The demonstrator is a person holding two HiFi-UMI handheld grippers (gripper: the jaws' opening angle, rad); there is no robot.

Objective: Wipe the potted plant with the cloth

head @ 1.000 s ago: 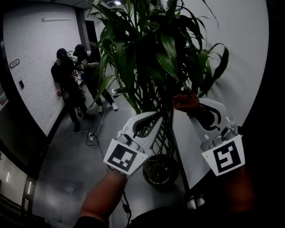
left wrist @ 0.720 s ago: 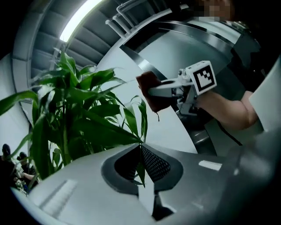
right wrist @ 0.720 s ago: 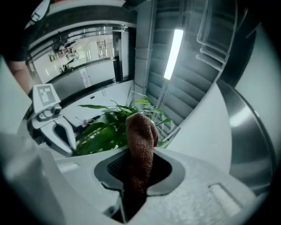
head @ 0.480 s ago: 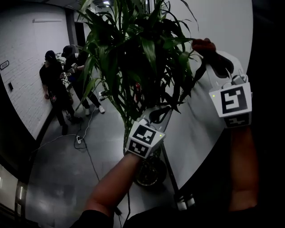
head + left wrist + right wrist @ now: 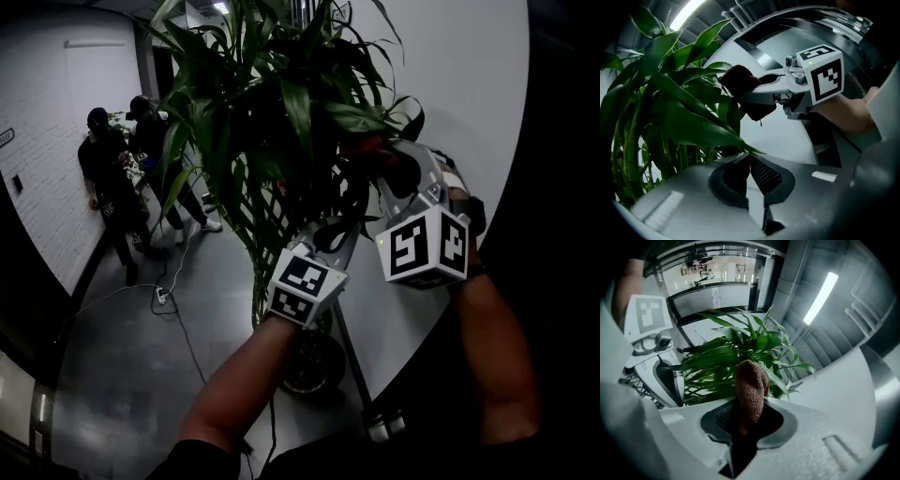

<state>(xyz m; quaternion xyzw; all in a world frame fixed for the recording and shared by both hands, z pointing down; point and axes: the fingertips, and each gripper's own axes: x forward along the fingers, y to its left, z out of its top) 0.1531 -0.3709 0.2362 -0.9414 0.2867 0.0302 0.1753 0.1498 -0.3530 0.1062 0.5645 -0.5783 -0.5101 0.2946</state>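
Observation:
The potted plant (image 5: 272, 122), with long green leaves, rises from a dark pot (image 5: 309, 361) on the floor. My left gripper (image 5: 343, 229) reaches into its right side. In the left gripper view its jaws (image 5: 747, 157) are shut, with the tip of a broad leaf (image 5: 693, 126) pinched at their front. My right gripper (image 5: 377, 157) is just above and to the right, shut on a red-brown knitted cloth (image 5: 751, 383). The cloth (image 5: 740, 80) stands up out of the jaws and is against the outer leaves.
A curved white wall (image 5: 450, 94) is close behind the plant on the right. Two people (image 5: 112, 178) stand by the brick wall at the far left. A cable and plug (image 5: 161, 292) lie on the grey floor. A thin dark pole (image 5: 354, 361) stands beside the pot.
My right gripper rose to the upper right with the cloth, then came down and left into the foliage. My left gripper moved right and up to the leaves.

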